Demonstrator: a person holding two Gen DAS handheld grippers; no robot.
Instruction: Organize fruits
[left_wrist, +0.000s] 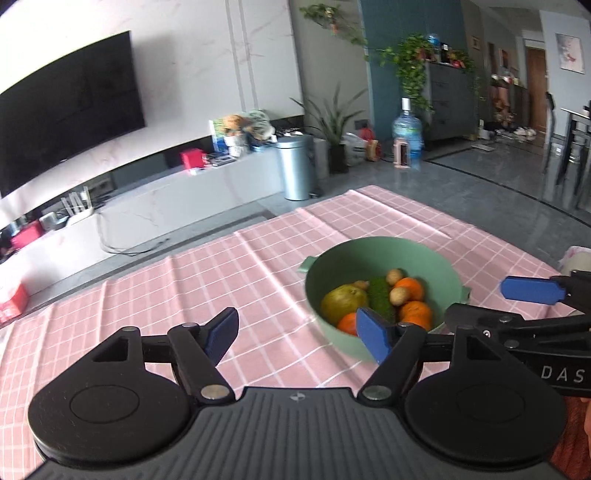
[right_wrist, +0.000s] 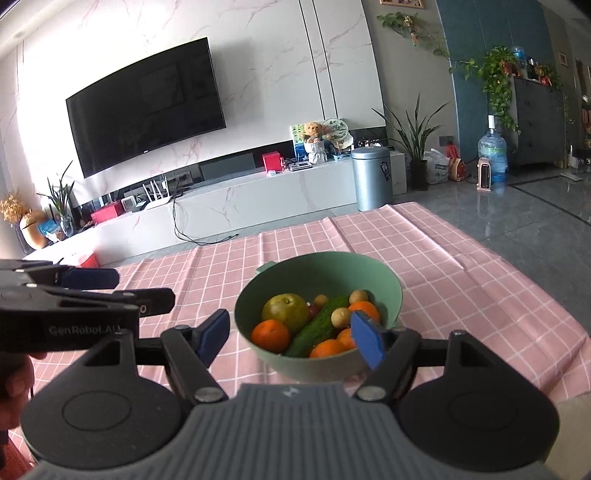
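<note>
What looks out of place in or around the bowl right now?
A cucumber lies among the fruit in the green bowl, a vegetable in a fruit sort. Nothing is spilled; the bowl stands upright on the creased pink tablecloth.

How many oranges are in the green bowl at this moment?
4. In the green bowl: one orange front left by the pear, one at the right rim, two at the front right. More may be hidden beneath the cucumber.
</note>
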